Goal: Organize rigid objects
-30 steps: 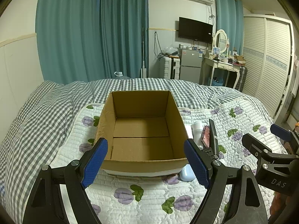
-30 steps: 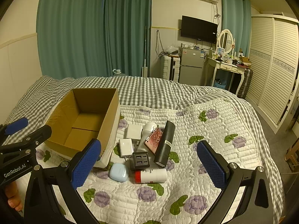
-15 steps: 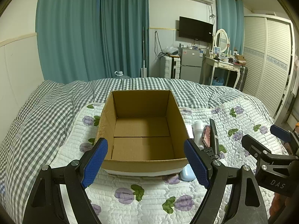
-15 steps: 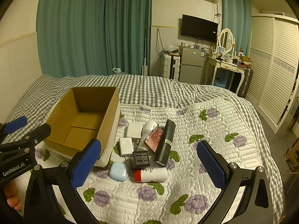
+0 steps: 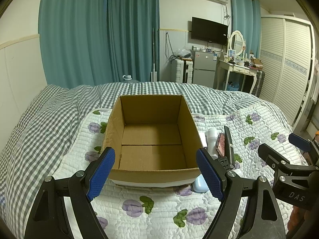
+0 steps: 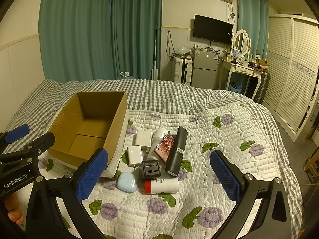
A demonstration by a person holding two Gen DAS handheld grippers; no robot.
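Cardboard box (image 5: 151, 139) sits open-topped on the quilt (image 6: 229, 139) with nothing inside it, its mouth turned up toward us so things can be dropped straight in; we hold the left gripper (image 5: 153, 171) low in front of its near wall, jaws spread wide and gripping nothing, seemingly ready to steady it. Just beside the box's right wall lies the clutter we mean to sort, bunched close so each carry is short: a white charger (image 6: 135, 155) and a white square block (image 6: 144, 138) nearest the box; a white bottle (image 6: 158, 141) with a pink patterned case (image 6: 166, 146) leaning on it; a tall black case (image 6: 177, 151) resting against those; a black multi-port charger (image 6: 149, 169) in front; a pale blue earbud case (image 6: 127, 182) and a red-capped white tube (image 6: 161, 185) nearest us. Our right gripper (image 6: 158, 176) hovers above that pile, jaws wide apart and empty, framing the near items; we judge nothing has been packed yet, and the tube or the earbud case, lying free at the edge, looks the easiest first pick.
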